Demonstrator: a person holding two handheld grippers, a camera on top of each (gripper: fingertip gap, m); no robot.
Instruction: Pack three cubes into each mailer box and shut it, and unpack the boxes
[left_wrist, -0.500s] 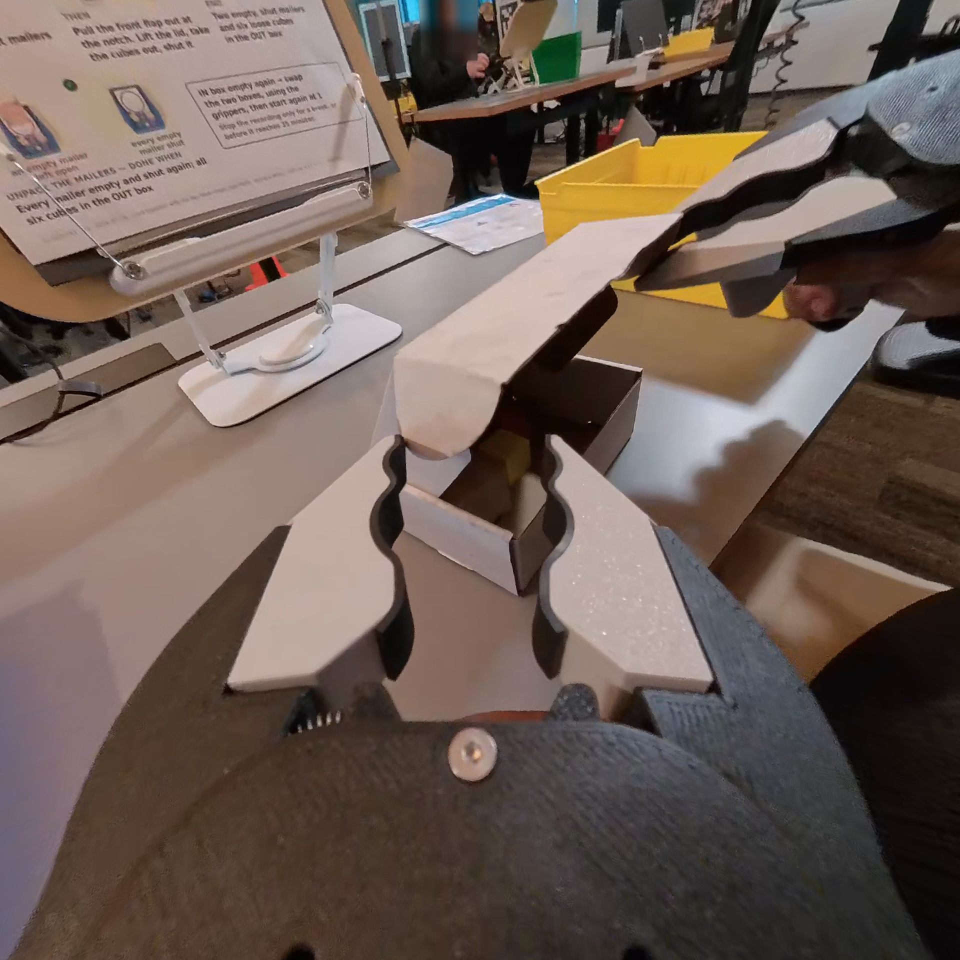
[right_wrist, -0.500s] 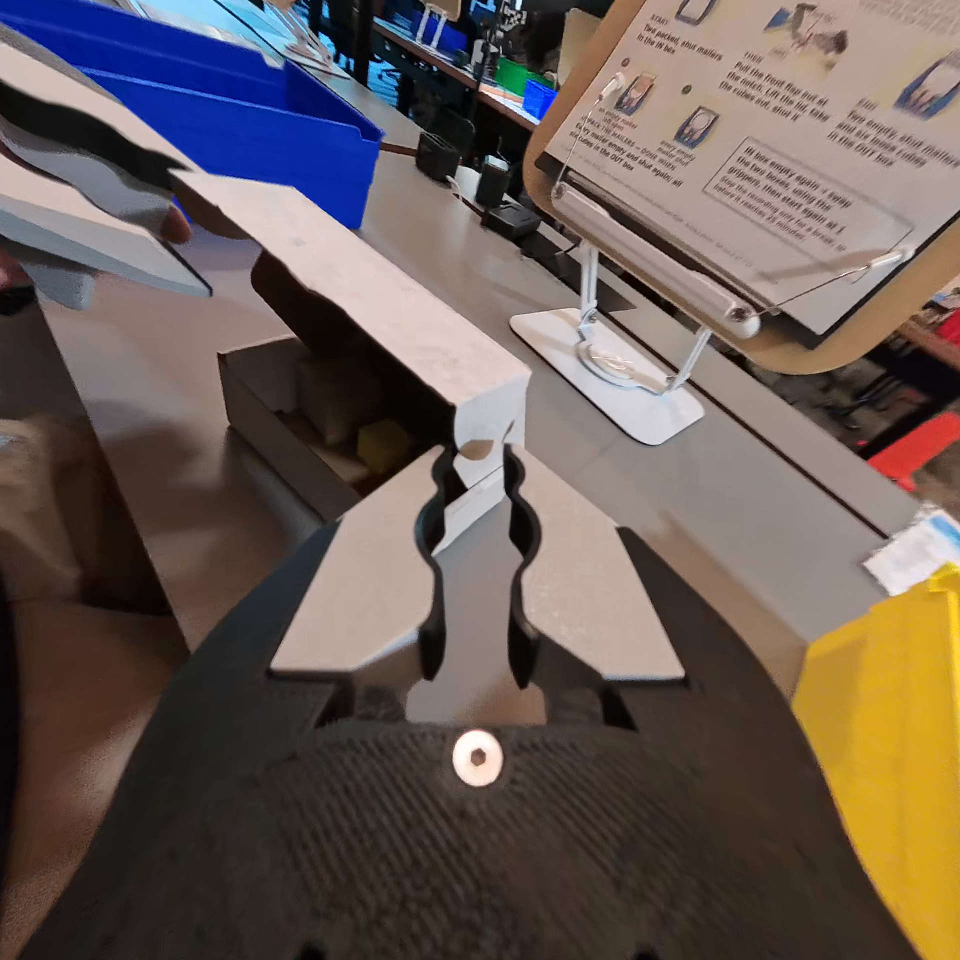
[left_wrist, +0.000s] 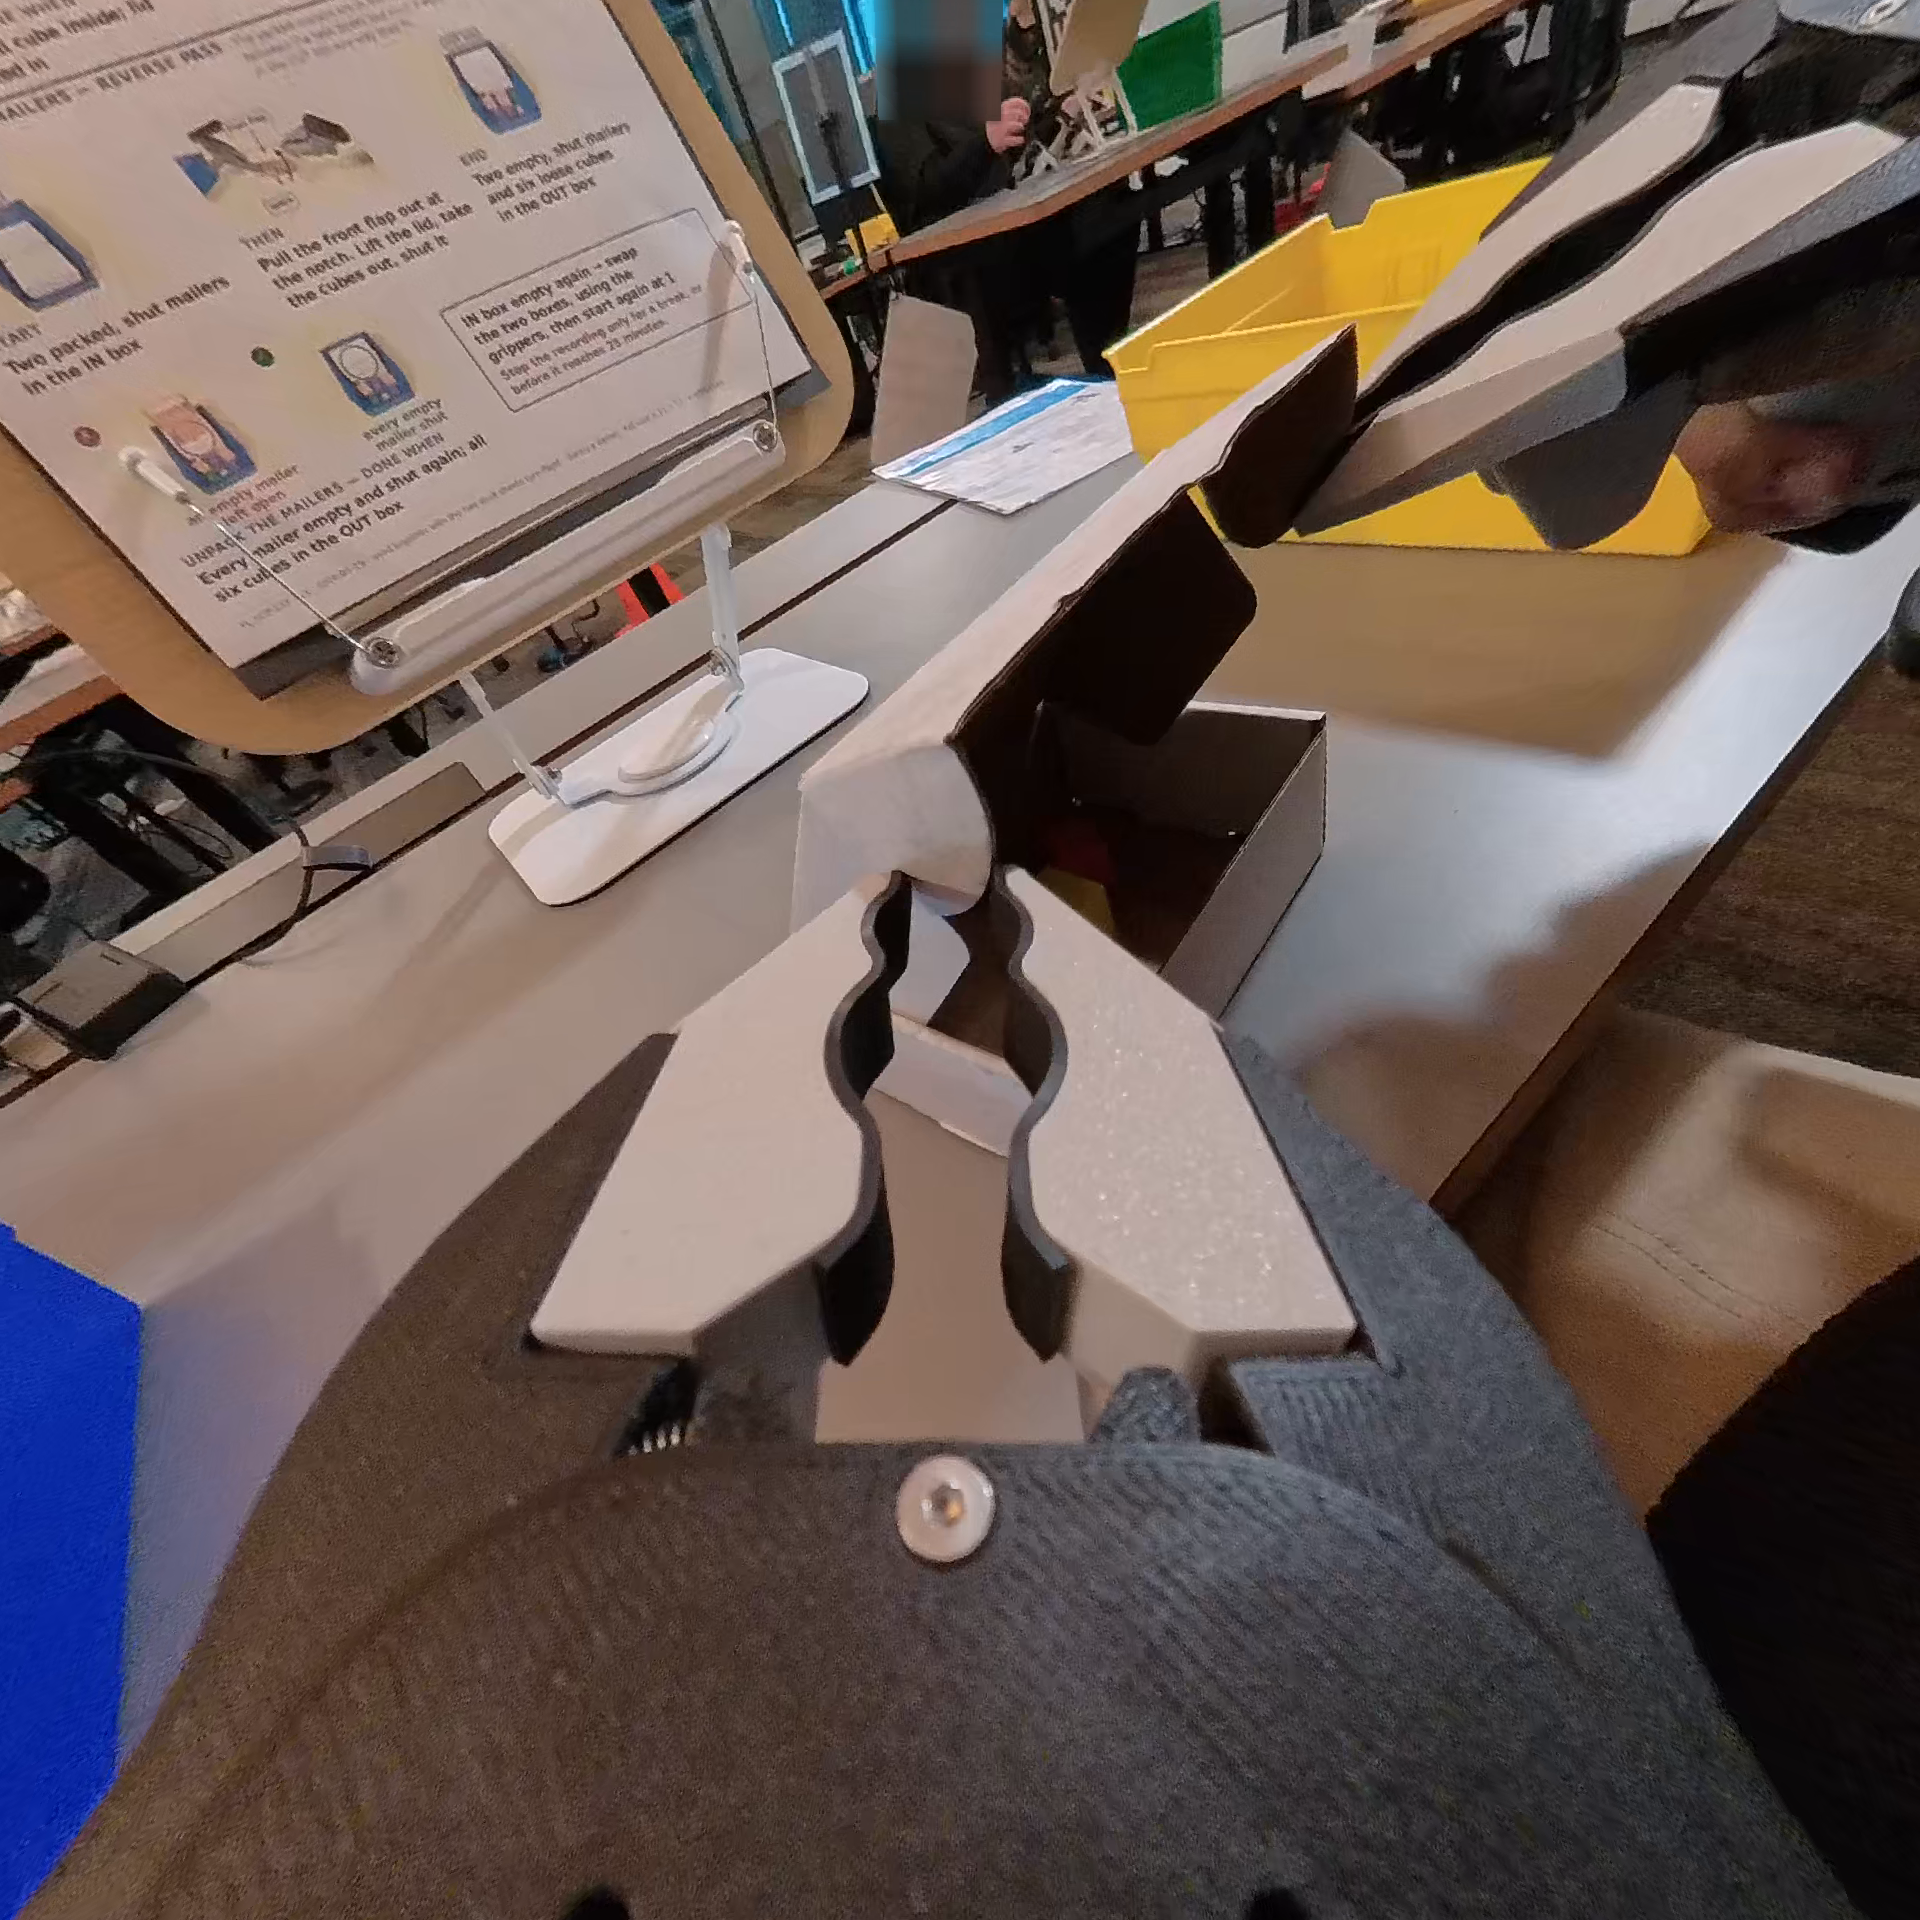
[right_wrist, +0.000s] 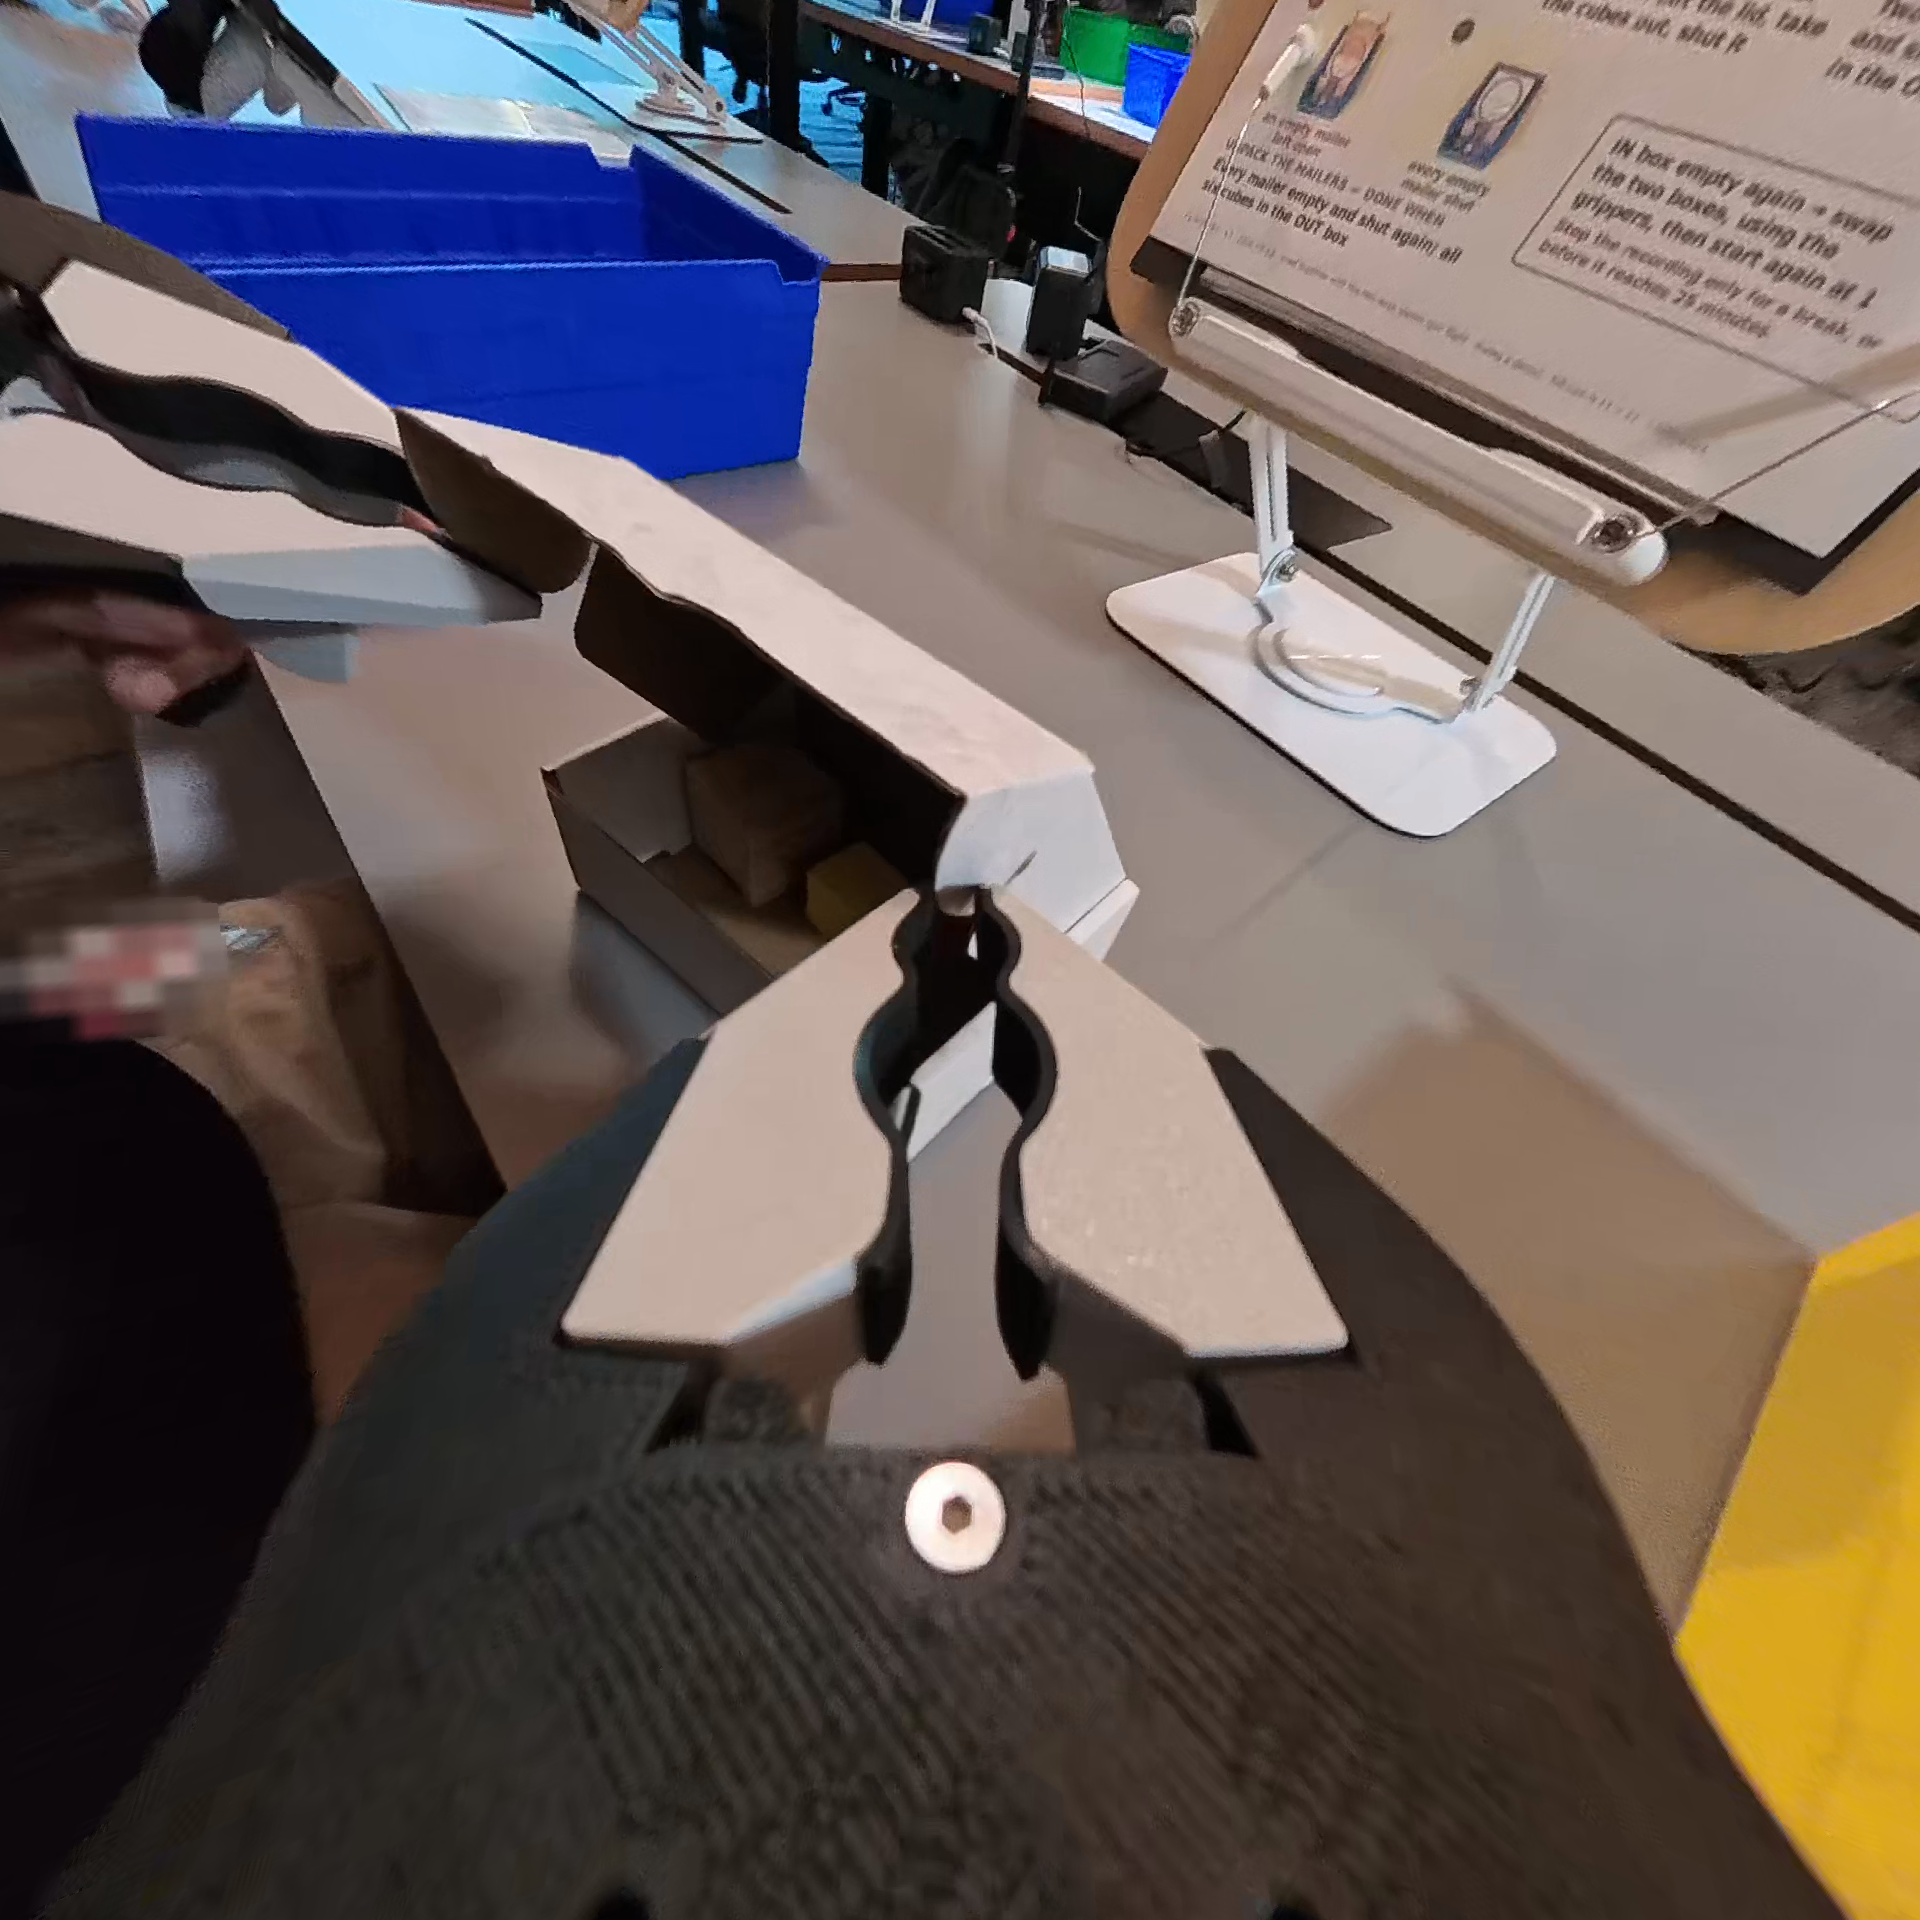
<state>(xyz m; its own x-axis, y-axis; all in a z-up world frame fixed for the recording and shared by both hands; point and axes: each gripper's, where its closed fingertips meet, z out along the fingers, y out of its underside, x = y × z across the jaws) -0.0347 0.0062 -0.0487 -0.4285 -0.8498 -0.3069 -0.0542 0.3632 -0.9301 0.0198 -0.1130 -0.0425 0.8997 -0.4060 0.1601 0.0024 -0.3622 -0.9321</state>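
Holding the mailer lid at both ends

Pinching the front flap's opposite corners, left gripper (left_wrist: 943, 896) and right gripper (right_wrist: 961, 904) hold the mailer box (right_wrist: 665, 904) lid (right_wrist: 831, 665) half-raised at frame centre; cubes (right_wrist: 764, 821) lie inside on the table (right_wrist: 1351, 987).

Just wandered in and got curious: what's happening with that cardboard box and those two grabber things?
A person is working a white mailer box on a grey table with two hand-held tools. The left claw pinches one end of the lid, and the right claw pinches the other end. The lid stands raised and the box is open, with cubes visible inside. A yellow bin and a blue bin wait on either side.
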